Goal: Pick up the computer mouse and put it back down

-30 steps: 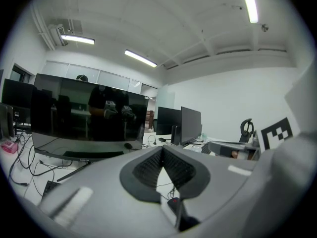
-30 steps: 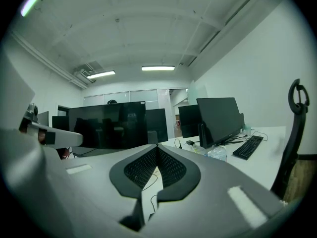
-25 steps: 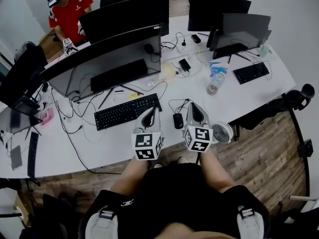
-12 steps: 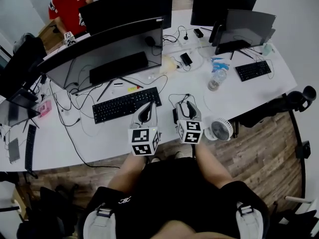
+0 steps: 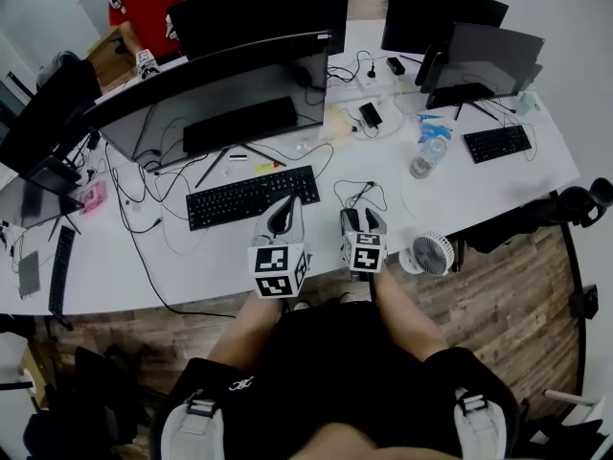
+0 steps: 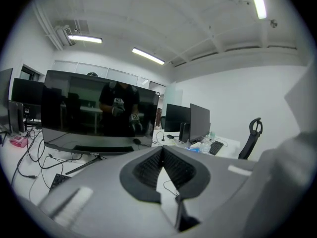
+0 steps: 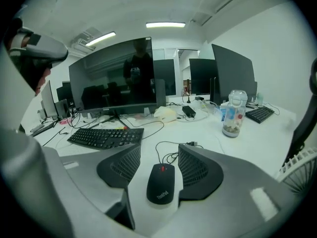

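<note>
On the tabletop (image 7: 262, 140), the mouse (image 7: 161, 185) is flanked, untouched, by right tongs (image 7: 159, 157) just opened. Left tongs (image 6: 162, 152) are closed. The cable (image 7: 171, 145) behind the mouse could be pinched at closing.

1. The right gripper (image 7: 159, 155): its jaws, just opened wider, flank the mouse (image 7: 161, 182) with a gap on each side.
2. Ahead: the mouse cable (image 7: 173, 148) loops across the desk (image 7: 257, 143).
3. Left: keyboard (image 7: 105, 137) near, with a bare strip between.
4. Right: bottle (image 7: 233, 114) well apart, open surface before it; fan (image 5: 431, 254) just beside the gripper at the desk edge.
5. Behind the keyboard: monitor (image 7: 116, 78) stand and cables close the way.
</note>
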A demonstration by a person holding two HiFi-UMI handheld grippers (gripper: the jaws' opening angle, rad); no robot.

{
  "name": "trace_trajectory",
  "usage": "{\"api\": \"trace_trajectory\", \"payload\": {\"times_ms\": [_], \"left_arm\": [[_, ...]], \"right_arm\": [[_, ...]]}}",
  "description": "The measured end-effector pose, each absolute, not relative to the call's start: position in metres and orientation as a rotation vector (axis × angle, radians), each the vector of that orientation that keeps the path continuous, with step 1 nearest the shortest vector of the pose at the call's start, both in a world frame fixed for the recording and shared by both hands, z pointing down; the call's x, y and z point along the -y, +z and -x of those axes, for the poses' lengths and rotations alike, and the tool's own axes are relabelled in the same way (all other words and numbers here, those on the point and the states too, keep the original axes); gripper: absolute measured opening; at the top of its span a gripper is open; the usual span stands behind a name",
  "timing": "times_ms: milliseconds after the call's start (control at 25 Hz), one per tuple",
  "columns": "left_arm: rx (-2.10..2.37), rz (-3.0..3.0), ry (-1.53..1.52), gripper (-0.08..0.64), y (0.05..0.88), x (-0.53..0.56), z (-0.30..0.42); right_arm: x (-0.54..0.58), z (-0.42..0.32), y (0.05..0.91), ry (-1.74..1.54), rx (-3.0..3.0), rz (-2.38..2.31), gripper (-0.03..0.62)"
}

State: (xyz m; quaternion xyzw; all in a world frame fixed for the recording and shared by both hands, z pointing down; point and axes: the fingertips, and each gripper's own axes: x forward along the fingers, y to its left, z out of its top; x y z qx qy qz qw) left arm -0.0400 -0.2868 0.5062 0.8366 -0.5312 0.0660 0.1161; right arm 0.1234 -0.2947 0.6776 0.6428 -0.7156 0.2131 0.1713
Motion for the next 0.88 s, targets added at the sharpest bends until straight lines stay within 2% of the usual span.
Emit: {"api": "trace_trajectory", "payload": {"times_ms": [880], "left_arm": [[1.642, -2.413, 0.224, 0.054, 0.507, 0.283, 0.072]], "right_arm": [[0.292, -0.126, 0.770, 0.832, 1.790, -1.712, 0.219]]}}
